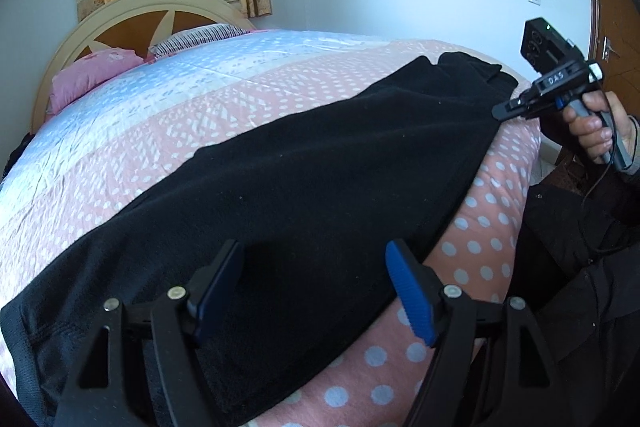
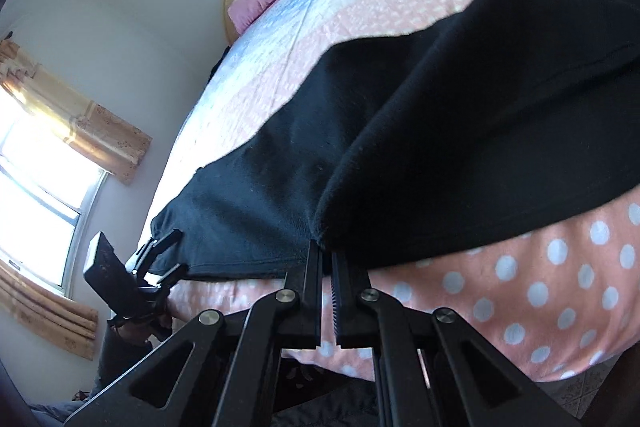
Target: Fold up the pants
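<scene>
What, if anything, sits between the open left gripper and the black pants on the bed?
Nothing visible. The left gripper hangs open directly over the pants, with only dark fabric between its fingers. The right gripper is already shut on the pants' edge near the side of the bed.

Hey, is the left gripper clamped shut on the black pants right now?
No. In the left wrist view the left gripper is wide open, its two fingers spread apart over the black pants lying on the bed.
</scene>
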Demonstrator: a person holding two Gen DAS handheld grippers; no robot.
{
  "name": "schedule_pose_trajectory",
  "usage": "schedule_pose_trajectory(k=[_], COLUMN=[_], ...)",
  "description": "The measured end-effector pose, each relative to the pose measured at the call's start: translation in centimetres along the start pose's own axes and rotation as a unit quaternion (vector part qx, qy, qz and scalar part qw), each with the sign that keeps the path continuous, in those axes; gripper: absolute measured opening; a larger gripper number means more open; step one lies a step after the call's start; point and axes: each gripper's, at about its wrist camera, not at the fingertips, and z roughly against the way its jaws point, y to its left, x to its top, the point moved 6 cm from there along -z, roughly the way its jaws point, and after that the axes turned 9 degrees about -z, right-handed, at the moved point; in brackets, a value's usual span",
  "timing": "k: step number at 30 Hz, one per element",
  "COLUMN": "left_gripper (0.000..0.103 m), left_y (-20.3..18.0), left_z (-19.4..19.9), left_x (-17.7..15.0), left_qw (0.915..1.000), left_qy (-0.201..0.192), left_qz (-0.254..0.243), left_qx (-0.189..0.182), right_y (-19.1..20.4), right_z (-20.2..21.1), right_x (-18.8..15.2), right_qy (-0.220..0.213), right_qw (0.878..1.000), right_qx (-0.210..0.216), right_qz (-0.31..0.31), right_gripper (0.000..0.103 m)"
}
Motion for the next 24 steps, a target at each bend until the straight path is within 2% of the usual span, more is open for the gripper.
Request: schedule_pose_trajectory(k=[1, 2, 3, 5, 7, 10, 15, 19, 21, 24], left_gripper=[0.077, 0.077, 0.077, 0.077, 0.077, 0.079, 0.079, 0.079, 0.080, 0.083], left_y=[0.0, -0.1, 0.0, 0.0, -0.2, -0.7, -2.1, -2.2, -2.2, -2.0], left_z=[0.0, 0.2, 0.3, 0.9, 1.6, 1.7, -1.0, -3.2, -3.8, -3.8], left_x=[0.0, 0.1, 0.2, 0.9, 2.2, 4.0, 4.8, 3.7, 3.4, 3.3], left_qw=[1.0000, 1.0000, 1.0000, 0.9996, 0.9992, 0.9991, 0.9994, 0.9996, 0.9990, 0.9989], left_qy=[0.000, 0.002, 0.003, -0.002, -0.019, -0.036, -0.021, 0.021, 0.043, 0.046], left_qz=[0.000, 0.000, -0.002, -0.012, -0.012, -0.007, -0.021, -0.014, -0.009, -0.002], left_qx=[0.000, 0.004, 0.009, 0.026, 0.032, 0.019, 0.016, 0.013, -0.004, -0.009], right_y=[-0.1, -0.1, -0.1, -0.3, -1.1, -4.5, -11.9, -15.0, -15.7, -17.1], right_z=[0.0, 0.1, 0.8, 3.2, 6.0, 10.8, 16.9, 18.4, 18.2, 17.5], right_x=[0.0, 0.0, 0.2, 0.9, 1.9, 4.0, 7.4, 9.3, 10.2, 11.0], right_qy=[0.006, 0.007, 0.003, -0.027, -0.060, -0.126, -0.216, -0.242, -0.243, -0.248], right_qw=[1.000, 1.000, 1.000, 1.000, 0.998, 0.990, 0.962, 0.948, 0.946, 0.940], right_qx=[0.009, 0.012, 0.009, 0.006, -0.001, -0.035, -0.083, -0.103, -0.113, -0.130], right_qz=[-0.009, -0.014, -0.013, -0.005, -0.004, -0.042, -0.142, -0.178, -0.183, -0.198], right_gripper=[0.005, 0.011, 0.022, 0.030, 0.030, 0.030, 0.029, 0.030, 0.030, 0.030])
